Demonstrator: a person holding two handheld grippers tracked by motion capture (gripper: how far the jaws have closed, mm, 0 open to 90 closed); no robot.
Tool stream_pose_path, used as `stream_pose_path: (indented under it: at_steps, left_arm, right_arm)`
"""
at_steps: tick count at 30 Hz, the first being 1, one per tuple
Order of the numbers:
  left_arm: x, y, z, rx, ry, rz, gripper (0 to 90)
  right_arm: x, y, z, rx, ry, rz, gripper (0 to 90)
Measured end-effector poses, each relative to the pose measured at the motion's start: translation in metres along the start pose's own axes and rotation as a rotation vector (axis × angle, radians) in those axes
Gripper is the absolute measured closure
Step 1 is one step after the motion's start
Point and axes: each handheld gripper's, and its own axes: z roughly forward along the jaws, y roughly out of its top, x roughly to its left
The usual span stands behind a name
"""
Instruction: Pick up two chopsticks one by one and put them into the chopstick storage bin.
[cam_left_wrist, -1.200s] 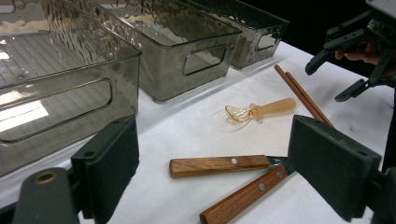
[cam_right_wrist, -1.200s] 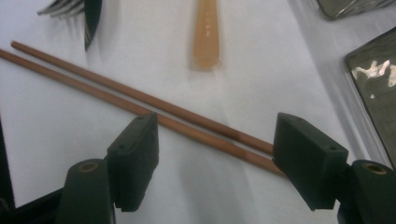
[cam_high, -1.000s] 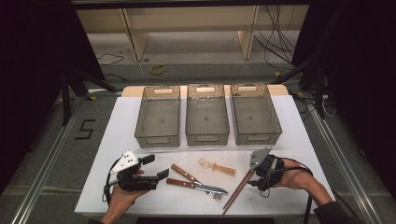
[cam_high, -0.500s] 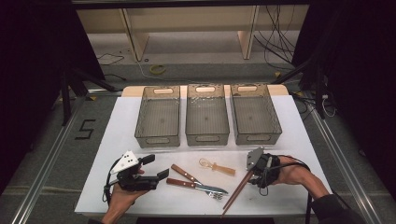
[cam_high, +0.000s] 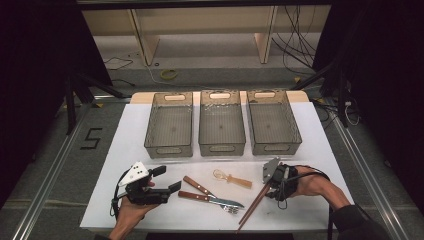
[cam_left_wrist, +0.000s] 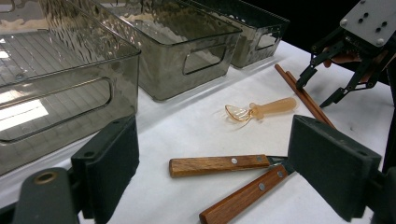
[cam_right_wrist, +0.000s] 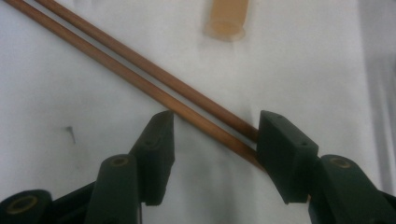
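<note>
High view: three smoky translucent plastic bins in a row across the far half of the white table top (cam_high: 125, 150), left bin (cam_high: 169, 125), middle bin (cam_high: 221, 122) and right bin (cam_high: 273, 121), each with nothing inside, only the ribbed floor visible through the walls. Nearer, a pair of wooden-handled utensils (cam_high: 207, 192) lying side by side, a fork's tines at one tip, the other apparently a knife. Just beyond them a small amber translucent plastic spoon (cam_high: 231, 178). To the right, a pair of brown wooden chopsticks (cam_high: 254, 206) lying diagonally. Left gripper (cam_high: 167, 179) held low near the front left edge, jaws spread wide, holding nothing. Right gripper (cam_high: 272, 186) tipped down over the far end of the chopsticks.

Left gripper view: black pads (cam_left_wrist: 112, 165) far apart, the wooden handles (cam_left_wrist: 224, 165) on the table between them and beyond. Spoon (cam_left_wrist: 261, 110) farther off, near the bins (cam_left_wrist: 187, 56), again nothing inside these. Right gripper (cam_left_wrist: 334, 81) at upper right, over the chopsticks (cam_left_wrist: 303, 98).

Right gripper view: jaws open at moderate width, one on each side of the two chopsticks (cam_right_wrist: 140, 77), which cross the gap diagonally; whether the pads touch the sticks cannot be told. Spoon handle's end (cam_right_wrist: 226, 21) at top.
</note>
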Motion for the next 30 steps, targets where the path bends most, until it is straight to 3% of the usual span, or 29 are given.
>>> stream_pose_path:
  at_steps: [11, 18, 30]
  left_arm:
    - [0.000, 0.000, 0.000, -0.001, 0.002, 0.000, 15.9]
    - [0.000, 0.000, 0.000, 0.000, 0.002, 0.000, 16.0]
    - [0.000, 0.000, 0.000, 0.002, 0.002, 0.000, 16.0]
  right_arm:
    - [0.000, 0.004, -0.001, 0.054, 0.015, -0.015, 49.9]
    - [0.004, 0.004, -0.003, 0.109, 0.052, -0.013, 56.1]
    - [0.012, 0.009, -0.004, 0.182, 0.076, -0.067, 67.4]
